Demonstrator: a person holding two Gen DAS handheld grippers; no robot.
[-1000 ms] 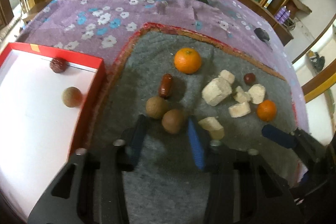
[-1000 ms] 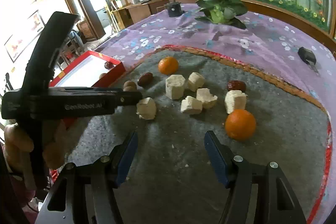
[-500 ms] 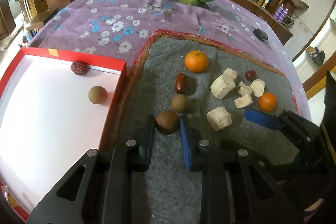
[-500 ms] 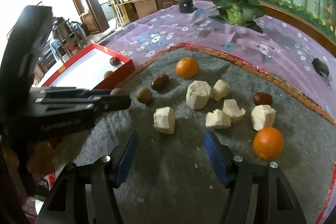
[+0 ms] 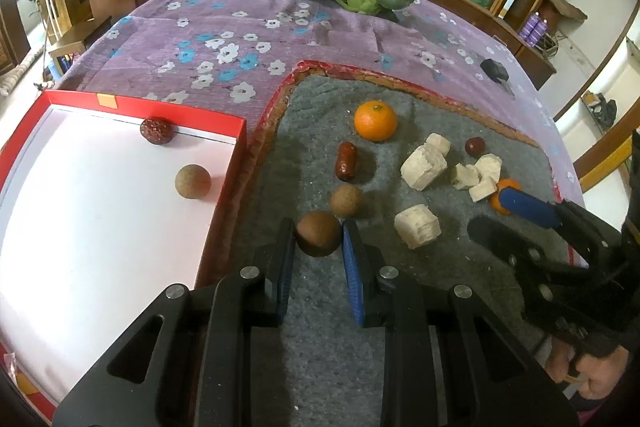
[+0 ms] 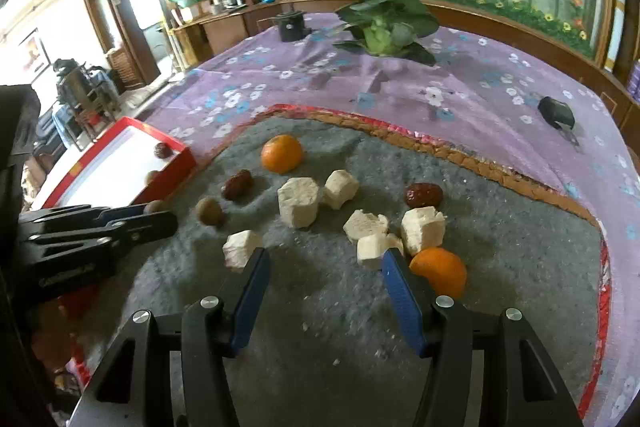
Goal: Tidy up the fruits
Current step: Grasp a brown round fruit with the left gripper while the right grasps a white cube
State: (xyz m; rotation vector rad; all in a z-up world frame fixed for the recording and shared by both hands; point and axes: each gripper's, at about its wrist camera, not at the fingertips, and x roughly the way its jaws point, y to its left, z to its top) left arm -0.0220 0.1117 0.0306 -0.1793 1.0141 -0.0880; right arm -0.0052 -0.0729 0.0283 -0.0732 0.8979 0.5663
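Left hand-held gripper [image 5: 319,239]: your pads are pinched on the dark brown round fruit [image 5: 319,233], one pad on each side of it, over the grey felt mat [image 5: 328,347]. It looks like a longan, though the skin is too blurred to be sure.

Right hand-held gripper [image 6: 326,259]: your jaws stand spread and have just been narrowing, with only bare mat between them. A pale chunk [image 6: 241,248] touches the left pad and the near mandarin [image 6: 439,270] sits just outside the right pad, at about 1 o'clock.

Key relation: the red tray [image 5: 236,163] lies at 9 to 10 o'clock from the held fruit, its red wall just beside your left pad. Your left hand is the nearer one by far. Being round, the fruit has no long axis to line up.

Judgement: the step in hand looks like a carry over that wall, so the fruit will need to clear the rim first.

Just beyond the grip: a lighter tan round fruit [image 5: 346,201] sits at 12 to 1 o'clock, near but apart.

Further out: an upright red jujube [image 5: 346,161], then the far mandarin [image 5: 375,120], both at 12 o'clock.

In the tray: a tan round fruit [image 5: 193,181] and a wrinkled red jujube [image 5: 157,131] already lie there, so sorting looks partly done.

Worktop: a purple floral cloth [image 5: 224,43] covers it at the far side.
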